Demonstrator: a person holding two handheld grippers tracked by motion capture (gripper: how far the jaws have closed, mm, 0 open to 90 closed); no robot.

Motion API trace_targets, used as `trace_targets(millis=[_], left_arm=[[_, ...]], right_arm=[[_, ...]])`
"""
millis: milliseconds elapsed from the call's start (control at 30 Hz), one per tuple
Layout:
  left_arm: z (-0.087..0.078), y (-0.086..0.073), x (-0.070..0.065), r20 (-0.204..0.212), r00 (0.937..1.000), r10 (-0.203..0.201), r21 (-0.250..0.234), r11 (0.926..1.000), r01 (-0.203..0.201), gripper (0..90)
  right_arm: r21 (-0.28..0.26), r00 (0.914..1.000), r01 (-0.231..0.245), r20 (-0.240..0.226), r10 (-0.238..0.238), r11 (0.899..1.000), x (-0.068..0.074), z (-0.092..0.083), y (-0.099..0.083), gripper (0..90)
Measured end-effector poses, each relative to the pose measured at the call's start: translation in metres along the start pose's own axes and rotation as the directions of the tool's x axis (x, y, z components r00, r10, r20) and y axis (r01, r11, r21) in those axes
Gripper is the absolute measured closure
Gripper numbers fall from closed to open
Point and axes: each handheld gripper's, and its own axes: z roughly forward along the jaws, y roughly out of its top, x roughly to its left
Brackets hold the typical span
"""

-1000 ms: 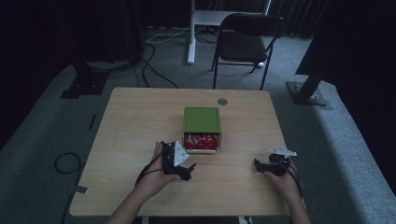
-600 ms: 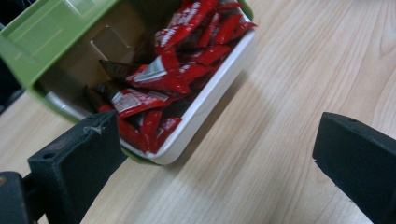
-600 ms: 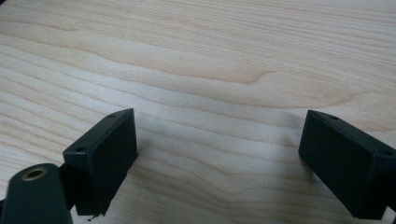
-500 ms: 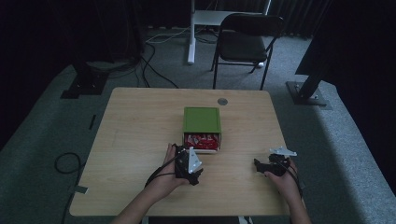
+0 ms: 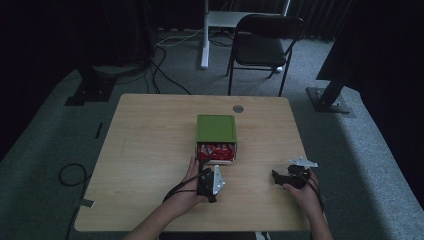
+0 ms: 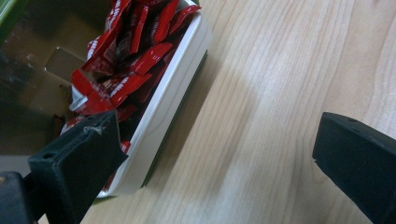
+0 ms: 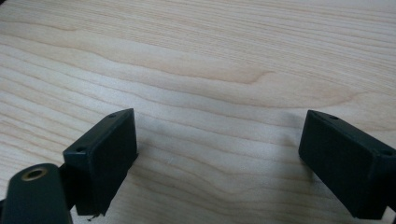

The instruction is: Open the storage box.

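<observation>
Black jaws of right gripper (image 5: 276, 176) spread wide over bare table (image 5: 150, 150), gripping nothing. Left gripper (image 5: 202, 172) likewise wide open, empty, one jaw at white tray (image 6: 163, 107) of red sachets (image 6: 126, 70) under green box (image 5: 216, 128)

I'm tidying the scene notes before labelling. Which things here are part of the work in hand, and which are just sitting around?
Part of the work:
- left gripper, jaws open, beside the tray
- white tray of the green box
- red packets in the tray

Just around:
- right gripper, jaws open over bare table
- round insert in the tabletop
- chair behind
- floor cables
</observation>
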Motion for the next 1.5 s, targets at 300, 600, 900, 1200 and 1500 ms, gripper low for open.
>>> trace_targets(millis=[300,600,900,1200,1500], left_arm=[[0.011,0.004,0.002,0.003,0.9995,0.033,0.014,0.9994,-0.033,9.9],[0.023,0.004,-0.001,-0.05,0.9868,0.154,0.077,0.9857,-0.15,15.9],[0.029,0.003,-0.006,-0.172,0.9433,0.284,0.154,0.9537,-0.259,31.7],[0.036,-0.002,-0.014,-0.289,0.8665,0.407,0.21,0.9099,-0.358,52.3],[0.039,-0.003,-0.018,-0.376,0.8154,0.44,0.227,0.897,-0.379,70.3]], right_arm=[[0.0,1.0,0.0,0.0,0.0,1.0,0.0,0.0,0.0,10.8],[0.0,1.0,0.0,0.0,0.0,1.0,0.0,0.0,0.0,10.8],[0.0,1.0,0.0,0.0,0.0,1.0,0.0,0.0,0.0,10.9],[0.0,1.0,0.001,0.0,-0.001,1.0,0.0,0.0,0.0,10.9],[0.0,1.0,0.0,-0.001,0.0,1.0,0.0,0.0,0.0,10.9]])
